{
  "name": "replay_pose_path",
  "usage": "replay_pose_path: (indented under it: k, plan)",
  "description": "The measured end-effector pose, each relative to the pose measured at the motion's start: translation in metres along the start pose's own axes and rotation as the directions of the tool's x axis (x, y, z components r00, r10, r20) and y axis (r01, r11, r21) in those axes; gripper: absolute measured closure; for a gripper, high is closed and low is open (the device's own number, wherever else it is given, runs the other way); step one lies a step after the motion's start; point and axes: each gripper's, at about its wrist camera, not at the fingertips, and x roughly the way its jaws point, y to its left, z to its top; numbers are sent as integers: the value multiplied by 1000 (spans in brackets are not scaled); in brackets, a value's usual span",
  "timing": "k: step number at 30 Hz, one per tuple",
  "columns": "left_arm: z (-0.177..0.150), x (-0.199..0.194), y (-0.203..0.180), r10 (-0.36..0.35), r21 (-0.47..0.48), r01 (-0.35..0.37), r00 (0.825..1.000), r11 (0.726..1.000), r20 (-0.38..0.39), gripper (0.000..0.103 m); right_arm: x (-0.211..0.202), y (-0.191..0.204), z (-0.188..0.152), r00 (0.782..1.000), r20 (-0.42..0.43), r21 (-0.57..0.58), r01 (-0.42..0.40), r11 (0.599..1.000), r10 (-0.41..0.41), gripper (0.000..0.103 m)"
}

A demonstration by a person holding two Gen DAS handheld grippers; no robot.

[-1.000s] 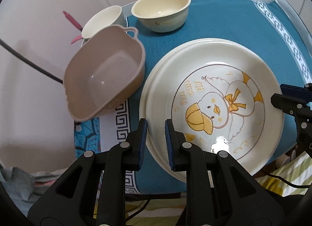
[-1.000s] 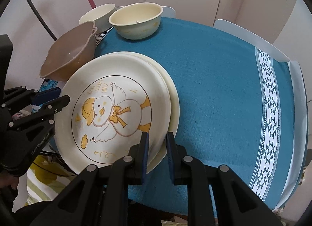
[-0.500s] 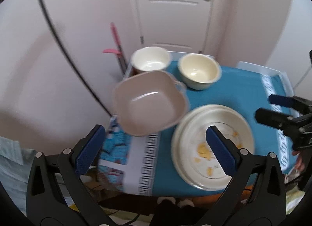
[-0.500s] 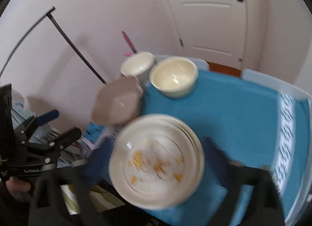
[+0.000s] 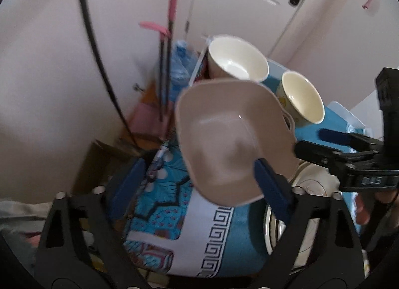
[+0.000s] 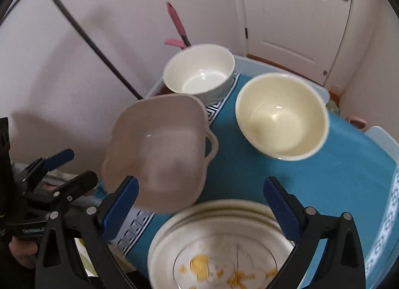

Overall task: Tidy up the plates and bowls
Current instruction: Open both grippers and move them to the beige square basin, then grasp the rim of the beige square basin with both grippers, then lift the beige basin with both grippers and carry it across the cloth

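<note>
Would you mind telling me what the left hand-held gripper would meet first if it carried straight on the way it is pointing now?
Most likely the beige square bowl: it fills the space ahead of the left hand-held gripper, whose jaws are closing with nothing gripped. Depth is unclear in the blurred view; the patterned tablecloth edge lies just below that line.

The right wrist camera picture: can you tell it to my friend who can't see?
An open right gripper hangs over stacked plates on a blue tablecloth. Beyond sit a tan square dish, a white bowl and a cream bowl.
</note>
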Motion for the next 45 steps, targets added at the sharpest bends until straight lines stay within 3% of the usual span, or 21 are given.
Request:
replay_pose_path:
  k: [2, 4, 7, 9, 11, 14, 20, 27, 35, 45]
  plan:
    - [2, 21, 0, -5, 14, 5, 999, 1000, -45, 35, 19, -4, 3, 999, -33, 23, -20, 1000, 21, 29]
    - [4, 33, 3, -24, 2, 24, 997, 1000, -74, 46, 35, -7, 3, 997, -68, 52, -29, 998, 32, 42]
    - [10, 45, 6, -36, -1, 36, 995, 999, -93, 55, 46, -7, 2, 996, -77, 94, -37, 995, 45, 46]
    - [13, 52, 7, -27, 20, 29, 994, 999, -108, 66, 51, -7, 1, 995, -81, 108, -43, 993, 52, 54]
    - [13, 58, 7, -24, 27, 28, 992, 999, -123, 82, 55, -5, 0, 995, -88, 101, -35, 994, 44, 72]
    - [11, 63, 6, -3, 45, 10, 990, 999, -138, 90, 64, 0, -4, 995, -92, 111, -35, 993, 45, 90]
    - [11, 51, 1, 28, 66, -21, 994, 998, -108, 90, 58, 9, -12, 998, -62, 93, -26, 995, 32, 90]
    - [7, 6, -29, 74, 110, -70, 997, 991, -29, 90, 21, 13, -30, 998, 6, 75, -68, 995, 67, 90]
    - [-14, -65, -110, 64, 186, -75, 996, 980, 64, 90, -71, -10, -62, 989, 125, 80, -86, 993, 76, 90]
    - [-53, -92, -254, -68, 323, 42, 995, 945, 69, 90, -190, -88, -139, 970, 239, 208, -9, 978, -42, 90]
